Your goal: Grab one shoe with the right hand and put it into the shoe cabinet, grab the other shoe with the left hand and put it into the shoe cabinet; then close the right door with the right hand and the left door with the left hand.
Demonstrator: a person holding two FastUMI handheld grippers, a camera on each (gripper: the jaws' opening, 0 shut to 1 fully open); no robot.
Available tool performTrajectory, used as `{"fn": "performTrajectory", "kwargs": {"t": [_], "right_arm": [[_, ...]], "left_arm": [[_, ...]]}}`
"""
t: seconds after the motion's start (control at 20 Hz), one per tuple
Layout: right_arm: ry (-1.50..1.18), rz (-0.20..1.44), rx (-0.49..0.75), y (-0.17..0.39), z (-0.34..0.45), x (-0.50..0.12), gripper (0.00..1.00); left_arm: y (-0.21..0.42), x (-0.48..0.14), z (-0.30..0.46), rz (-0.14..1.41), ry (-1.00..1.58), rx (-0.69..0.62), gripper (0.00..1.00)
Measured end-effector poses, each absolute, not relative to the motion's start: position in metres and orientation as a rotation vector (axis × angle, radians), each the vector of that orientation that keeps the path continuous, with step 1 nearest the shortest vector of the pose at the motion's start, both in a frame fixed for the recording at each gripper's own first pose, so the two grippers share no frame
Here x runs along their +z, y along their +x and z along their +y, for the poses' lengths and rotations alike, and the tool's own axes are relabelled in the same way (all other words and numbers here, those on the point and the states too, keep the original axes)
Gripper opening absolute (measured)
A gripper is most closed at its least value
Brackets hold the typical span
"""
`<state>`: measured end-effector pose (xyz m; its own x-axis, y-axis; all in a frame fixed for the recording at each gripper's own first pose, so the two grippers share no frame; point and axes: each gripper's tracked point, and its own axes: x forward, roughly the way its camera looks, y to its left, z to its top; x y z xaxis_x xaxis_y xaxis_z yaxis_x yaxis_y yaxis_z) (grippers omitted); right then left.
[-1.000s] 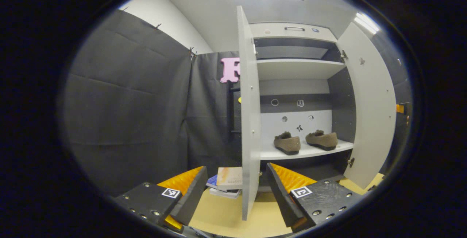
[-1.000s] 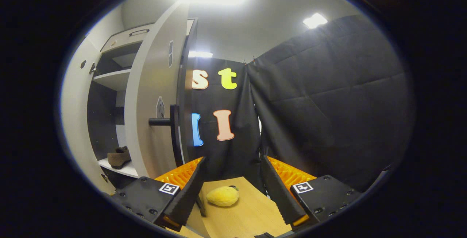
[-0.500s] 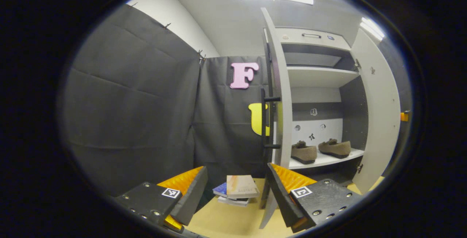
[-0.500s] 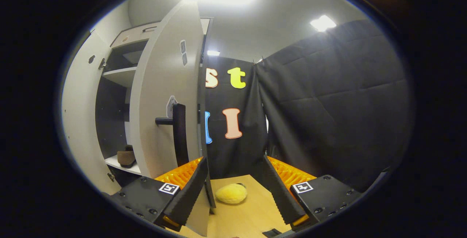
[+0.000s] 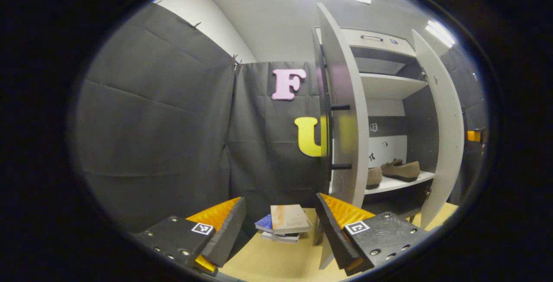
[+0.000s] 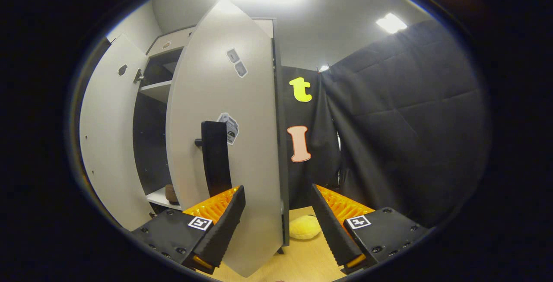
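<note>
In the left gripper view the white shoe cabinet point(image 5: 380, 40) stands at the right with both doors partly swung in. Two brown shoes point(image 5: 402, 169) sit side by side on its lower shelf point(image 5: 397, 183); the left door point(image 5: 343, 113) with its black handle point(image 5: 332, 137) hides part of the nearer one. My left gripper point(image 5: 278, 226) is open and holds nothing, its right finger just before the left door's lower edge. In the right gripper view the right door point(image 6: 246, 144) and its black handle point(image 6: 214, 156) are close ahead. My right gripper point(image 6: 278, 221) is open, with the door's edge between its fingers.
A small stack of books point(image 5: 287, 223) lies on the wooden floor point(image 5: 276, 260) left of the cabinet. A yellow plush object point(image 6: 304, 226) lies on the floor right of the right door. Black cloth walls close in both sides. The left door's inner face point(image 6: 106, 135) shows beyond the gap.
Both doors have swung inward toward the cabinet. The left door now shows its outer face and covers part of one shoe. The right door has come nearer and hides most of the interior.
</note>
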<state>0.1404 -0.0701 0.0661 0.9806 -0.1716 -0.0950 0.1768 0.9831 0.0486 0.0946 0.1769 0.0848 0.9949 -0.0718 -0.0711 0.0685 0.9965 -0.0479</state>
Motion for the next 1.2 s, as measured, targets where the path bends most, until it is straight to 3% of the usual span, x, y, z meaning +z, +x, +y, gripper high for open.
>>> {"fn": "performTrajectory", "kwargs": {"t": [0.5, 0.55, 0.6, 0.85, 0.9, 0.95, 1.0, 1.05, 1.2], "right_arm": [[0.016, 0.095, -0.117, 0.18, -0.015, 0.062, 0.97], [0.012, 0.091, -0.121, 0.18, -0.015, 0.063, 0.92], [0.01, 0.088, -0.13, 0.178, -0.016, 0.062, 0.97], [-0.017, 0.104, -0.163, 0.173, -0.016, 0.055, 0.97], [-0.022, 0.113, -0.169, 0.173, -0.016, 0.053, 0.93], [-0.026, 0.119, -0.179, 0.173, -0.017, 0.052, 0.97], [-0.027, 0.125, -0.191, 0.174, -0.016, 0.052, 0.93], [-0.025, 0.131, -0.201, 0.176, -0.016, 0.052, 0.98], [-0.018, 0.155, -0.228, 0.176, -0.018, 0.049, 0.98]], "left_arm": [[0.093, 0.074, 0.203, 0.087, -0.061, -0.044, 0.98], [0.096, 0.074, 0.204, 0.087, -0.063, -0.045, 0.98], [0.099, 0.075, 0.205, 0.085, -0.065, -0.047, 0.98], [0.132, 0.09, 0.199, 0.075, -0.089, -0.072, 0.98], [0.139, 0.094, 0.194, 0.072, -0.099, -0.077, 0.98], [0.146, 0.097, 0.19, 0.067, -0.107, -0.079, 0.98], [0.148, 0.1, 0.188, 0.062, -0.114, -0.08, 0.98], [0.155, 0.104, 0.182, 0.056, -0.119, -0.085, 0.98], [0.168, 0.112, 0.161, 0.039, -0.098, -0.087, 0.98]]}}
